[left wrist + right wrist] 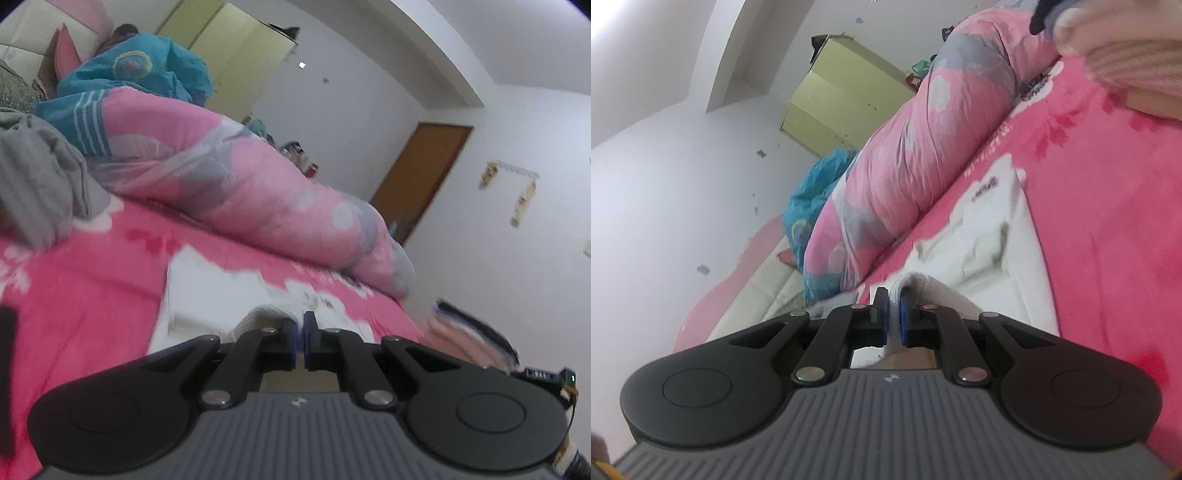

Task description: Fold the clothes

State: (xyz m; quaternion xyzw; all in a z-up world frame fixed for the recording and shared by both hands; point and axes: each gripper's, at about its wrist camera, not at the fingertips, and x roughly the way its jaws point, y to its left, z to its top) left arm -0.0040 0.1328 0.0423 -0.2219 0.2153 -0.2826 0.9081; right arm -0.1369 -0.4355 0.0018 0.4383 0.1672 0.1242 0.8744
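Grippers are both pinching shut on the white garment (207, 295) — left gripper (300, 334) and right gripper (894, 314) each clamping an edge. It is lying on the pink bed (92, 288), long axis running alongside the rolled quilt (258, 192). A fold is seemingly being carried over; next comes laying that edge down squarely, then releasing.

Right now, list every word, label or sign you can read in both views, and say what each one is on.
None can be read.
Dark print on the pink bedsheet: blurred.
Small white logo mark on the right gripper body: a symbol, not letters.
Yellowish stickers on the wall: too blurred.
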